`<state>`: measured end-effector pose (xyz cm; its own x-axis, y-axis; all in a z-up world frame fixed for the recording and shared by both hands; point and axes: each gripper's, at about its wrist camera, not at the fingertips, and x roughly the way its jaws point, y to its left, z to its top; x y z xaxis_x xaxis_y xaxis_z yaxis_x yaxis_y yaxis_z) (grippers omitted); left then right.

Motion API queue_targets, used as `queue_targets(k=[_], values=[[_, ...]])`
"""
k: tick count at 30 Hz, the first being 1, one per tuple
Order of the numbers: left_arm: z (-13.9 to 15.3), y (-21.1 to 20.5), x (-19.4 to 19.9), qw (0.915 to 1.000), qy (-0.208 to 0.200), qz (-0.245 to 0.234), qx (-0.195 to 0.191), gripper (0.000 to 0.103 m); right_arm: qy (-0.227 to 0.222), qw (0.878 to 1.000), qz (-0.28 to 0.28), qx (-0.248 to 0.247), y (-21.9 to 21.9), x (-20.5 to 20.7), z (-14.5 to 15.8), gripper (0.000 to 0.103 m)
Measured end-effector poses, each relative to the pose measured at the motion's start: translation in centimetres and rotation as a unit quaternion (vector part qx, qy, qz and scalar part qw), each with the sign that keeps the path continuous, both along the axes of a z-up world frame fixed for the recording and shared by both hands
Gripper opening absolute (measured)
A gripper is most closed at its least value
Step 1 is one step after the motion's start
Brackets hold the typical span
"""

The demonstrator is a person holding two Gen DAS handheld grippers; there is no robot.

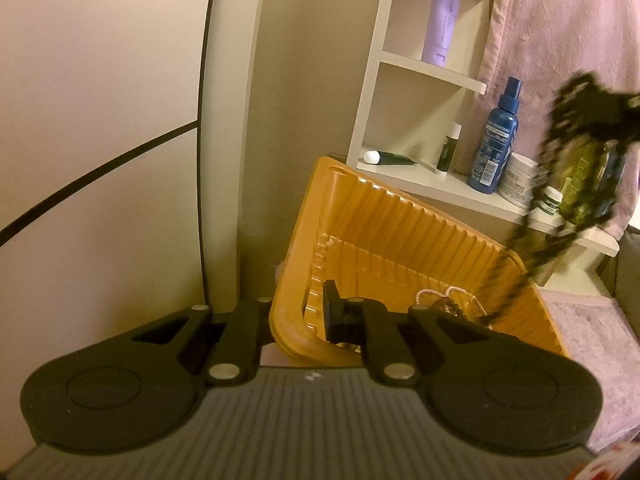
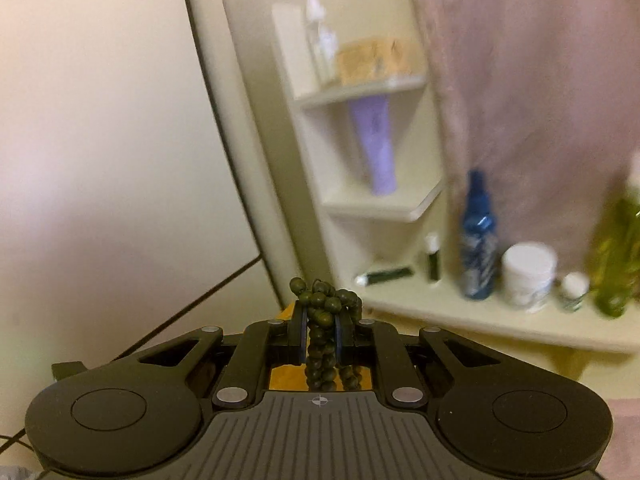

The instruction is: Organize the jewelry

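Note:
An orange ribbed tray (image 1: 400, 232) is tipped up in the left wrist view. My left gripper (image 1: 312, 316) is shut on its near wall, with one black finger (image 1: 331, 312) inside and the other hidden behind the wall. A pearl necklace (image 1: 436, 294) and other small pieces lie in the tray's bottom. A dark green bead necklace (image 1: 576, 148) hangs blurred above the tray's right corner, its lower end reaching into the tray. In the right wrist view my right gripper (image 2: 322, 311) is shut on that green bead necklace (image 2: 316, 364), with a bunch of beads above the pads and strands dangling below. A patch of the orange tray (image 2: 286, 378) shows beneath.
A white corner shelf (image 1: 436, 70) stands behind the tray, holding a lavender tube (image 1: 440, 20), a blue spray bottle (image 1: 496, 140), a white jar (image 1: 520, 178) and small tubes. A pink towel (image 1: 560, 40) hangs at the right. A pale wall is at the left.

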<state>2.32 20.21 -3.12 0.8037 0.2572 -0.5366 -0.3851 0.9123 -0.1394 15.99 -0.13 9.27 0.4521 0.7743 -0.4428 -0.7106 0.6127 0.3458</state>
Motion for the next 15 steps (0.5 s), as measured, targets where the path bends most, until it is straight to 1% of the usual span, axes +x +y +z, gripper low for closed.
queue_targets(k=[3, 6, 8, 15], values=[[0.0, 0.1, 0.0, 1.0, 0.0, -0.001, 0.0, 0.011, 0.026, 1.0, 0.008, -0.006, 1.9, 0.6, -1.8, 0.012], [0.0, 0.2, 0.1, 1.0, 0.002, -0.002, -0.002, 0.011, 0.048, 0.998, 0.013, -0.024, 3.5, 0.9, -3.7, 0.012], [0.0, 0.2, 0.1, 1.0, 0.002, -0.002, -0.002, 0.011, 0.067, 0.997, 0.017, -0.033, 4.2, 1.1, -5.0, 0.012], [-0.1, 0.3, 0.4, 1.0, 0.005, 0.0, -0.004, 0.011, 0.104, 0.992, 0.028, -0.068, 5.9, 1.4, -8.7, 0.013]])
